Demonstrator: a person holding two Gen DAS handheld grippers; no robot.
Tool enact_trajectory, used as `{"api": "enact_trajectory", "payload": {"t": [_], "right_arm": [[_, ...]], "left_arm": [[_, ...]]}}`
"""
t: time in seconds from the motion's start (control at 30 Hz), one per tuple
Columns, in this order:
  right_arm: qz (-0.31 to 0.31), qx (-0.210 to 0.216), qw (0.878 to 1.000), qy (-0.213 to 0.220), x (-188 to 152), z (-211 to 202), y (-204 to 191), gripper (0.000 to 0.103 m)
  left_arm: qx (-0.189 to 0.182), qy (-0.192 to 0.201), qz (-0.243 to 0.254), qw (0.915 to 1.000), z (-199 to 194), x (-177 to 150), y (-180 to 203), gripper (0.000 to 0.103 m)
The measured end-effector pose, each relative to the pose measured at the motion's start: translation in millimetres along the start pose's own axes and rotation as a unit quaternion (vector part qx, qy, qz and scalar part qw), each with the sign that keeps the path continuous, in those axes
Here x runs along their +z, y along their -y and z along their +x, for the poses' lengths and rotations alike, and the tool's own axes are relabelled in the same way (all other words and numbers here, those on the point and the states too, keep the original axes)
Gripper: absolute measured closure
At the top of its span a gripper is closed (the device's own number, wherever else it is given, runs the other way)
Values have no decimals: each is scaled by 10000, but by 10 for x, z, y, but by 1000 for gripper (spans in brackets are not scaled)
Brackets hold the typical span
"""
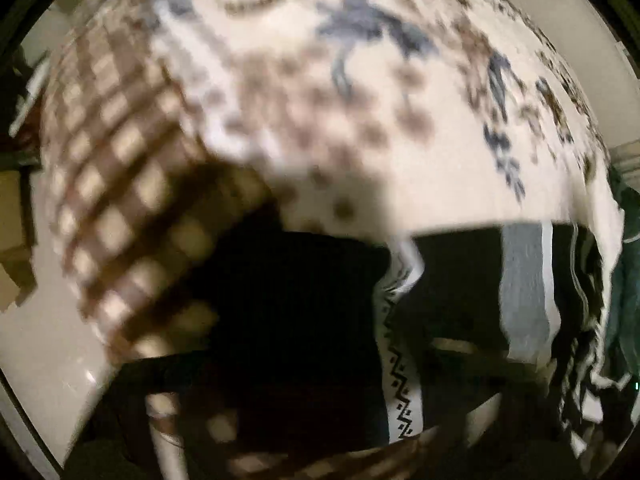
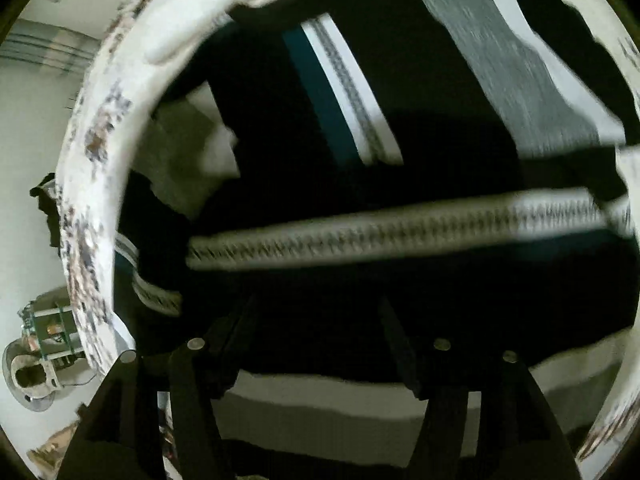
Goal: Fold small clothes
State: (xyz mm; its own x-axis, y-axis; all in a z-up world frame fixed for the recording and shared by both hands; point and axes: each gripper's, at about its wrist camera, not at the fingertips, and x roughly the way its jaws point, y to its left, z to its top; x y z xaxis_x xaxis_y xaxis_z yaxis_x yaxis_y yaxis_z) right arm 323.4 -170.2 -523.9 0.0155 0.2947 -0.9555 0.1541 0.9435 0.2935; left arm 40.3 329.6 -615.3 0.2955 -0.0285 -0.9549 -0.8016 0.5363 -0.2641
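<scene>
My right gripper (image 2: 316, 308) is spread open over the dark striped garment (image 2: 400, 140); cream patterned cloth (image 1: 320, 100) fills twelve o'clock, left fingers' state unreadable.

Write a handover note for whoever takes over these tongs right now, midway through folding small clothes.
Right tongs: open, gripping nothing, pointed at the dark striped garment.
Left tongs: lost in blur and shadow, state unclear.
Cream patterned cloth: fills the left wrist view, with the dark striped garment below it.
Done: no finished fold visible.
Left: probably all the folding.
</scene>
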Motion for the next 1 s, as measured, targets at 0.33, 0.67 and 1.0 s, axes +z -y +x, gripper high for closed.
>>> {"api": "enact_trajectory", "payload": {"t": [0.33, 0.67, 1.0], "right_arm": [[-323, -135, 9994, -8, -285, 327, -546, 38], [-360, -229, 9990, 106, -5, 508, -1016, 36], [-136, -55, 9999, 63, -21, 507, -920, 36]], "left_arm": [[-694, 1203, 439, 9893, -559, 1350, 303, 97], [-1293, 409, -328, 9902, -96, 1951, 51, 81], [-2243, 351, -2222, 9482, 144, 1296, -698, 29]]}}
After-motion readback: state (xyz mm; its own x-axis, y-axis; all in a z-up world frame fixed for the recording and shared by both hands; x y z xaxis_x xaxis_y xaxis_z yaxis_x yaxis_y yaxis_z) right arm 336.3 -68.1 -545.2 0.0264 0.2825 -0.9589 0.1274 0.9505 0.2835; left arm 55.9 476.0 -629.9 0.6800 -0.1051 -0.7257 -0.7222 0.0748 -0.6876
